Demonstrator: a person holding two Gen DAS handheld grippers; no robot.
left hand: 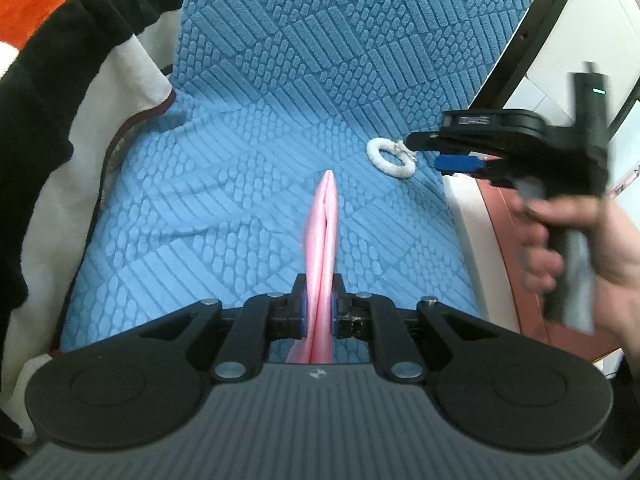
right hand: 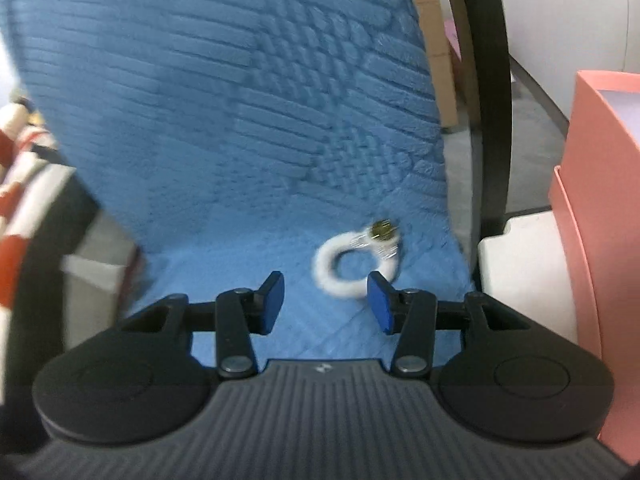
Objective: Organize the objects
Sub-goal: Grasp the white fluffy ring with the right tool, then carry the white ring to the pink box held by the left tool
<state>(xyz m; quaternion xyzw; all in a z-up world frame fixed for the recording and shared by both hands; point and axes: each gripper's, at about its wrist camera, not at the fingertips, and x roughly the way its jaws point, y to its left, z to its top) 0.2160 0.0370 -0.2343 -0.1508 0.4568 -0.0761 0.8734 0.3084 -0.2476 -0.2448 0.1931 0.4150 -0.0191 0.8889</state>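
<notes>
Left wrist view: the left gripper (left hand: 319, 312) pinches a folded strip of glossy pink satin fabric (left hand: 322, 236) between its blue pads (left hand: 303, 316), the jaws drawn nearly together on it. The strip runs forward from the grip to a narrow tip above a blue textured blanket (left hand: 248, 128) (quilted in blocks of bars and pebbles) that covers a seat and its backrest. Further back and to the right, a fluffy white ring (left hand: 386, 160) with a small metal clasp lies on the blanket. Just beside it, motion-blurred, is the right gripper (left hand: 444, 156), gripped by a person's hand (left hand: 580, 248); its fingers stand apart, one above the ring's right edge and one below it. A black, white and orange fleece throw (left hand: 60, 92) is heaped along the left side.

Right wrist view: the right gripper (right hand: 326, 300) shows its jaws spread wide with nothing between them. The white ring (right hand: 352, 264) lies on the blanket (right hand: 224, 120) just beyond the right pad (right hand: 380, 302), which overlaps the ring's near edge in the picture; whether they touch cannot be told through the blur. This view alone catches a gold-coloured charm (right hand: 382, 229) on the ring's clasp and a pink open box (right hand: 600, 208) at the far right. A curved black frame (right hand: 496, 112) rises beside the seat. The pink fabric and the left gripper are out of this view.
</notes>
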